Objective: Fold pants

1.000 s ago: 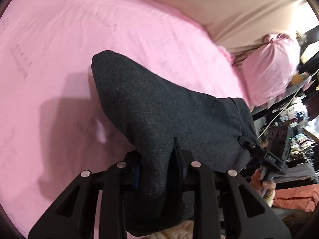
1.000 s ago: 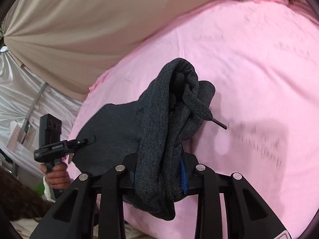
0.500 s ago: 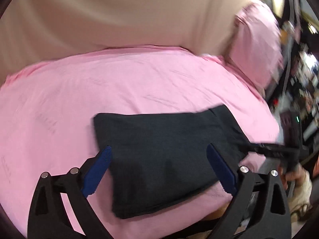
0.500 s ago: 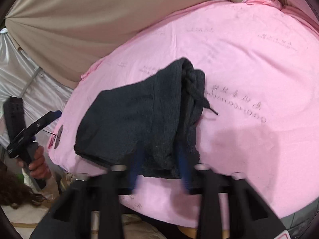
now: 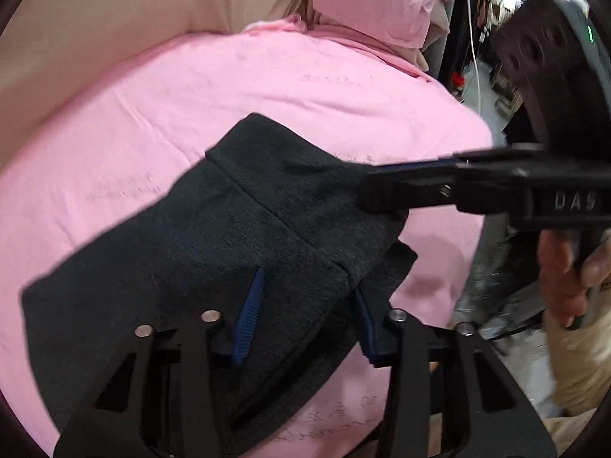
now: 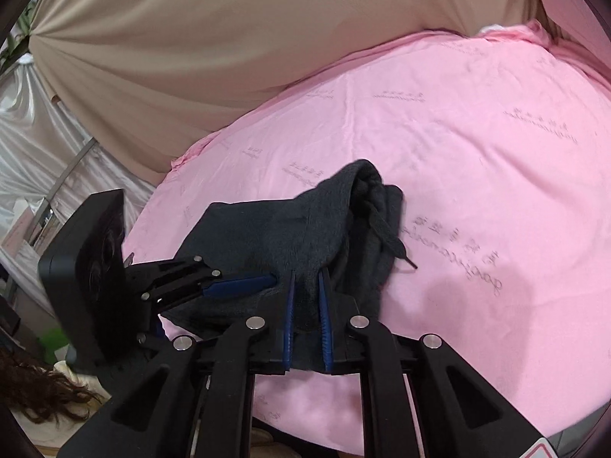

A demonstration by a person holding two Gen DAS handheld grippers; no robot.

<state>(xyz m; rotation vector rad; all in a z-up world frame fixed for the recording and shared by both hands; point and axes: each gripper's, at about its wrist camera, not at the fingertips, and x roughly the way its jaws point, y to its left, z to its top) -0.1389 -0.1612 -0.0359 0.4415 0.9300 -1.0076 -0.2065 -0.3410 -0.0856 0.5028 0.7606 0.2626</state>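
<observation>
Dark pants [image 5: 229, 252], already folded into a compact stack, lie on the pink bed [image 5: 191, 87]. Left gripper [image 5: 305, 316] has just closed onto the waistband end; right gripper [image 6: 307, 297] is clamped on it too. Judged: final fold or tidying remains.

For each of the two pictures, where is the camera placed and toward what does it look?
Left wrist: on the left gripper, looking down at dark pants on the pink sheet; a hand shows.
Right wrist: on the right gripper, facing the pants and beige curtain.
Shared: pants, sheet, and each other's gripper.
</observation>
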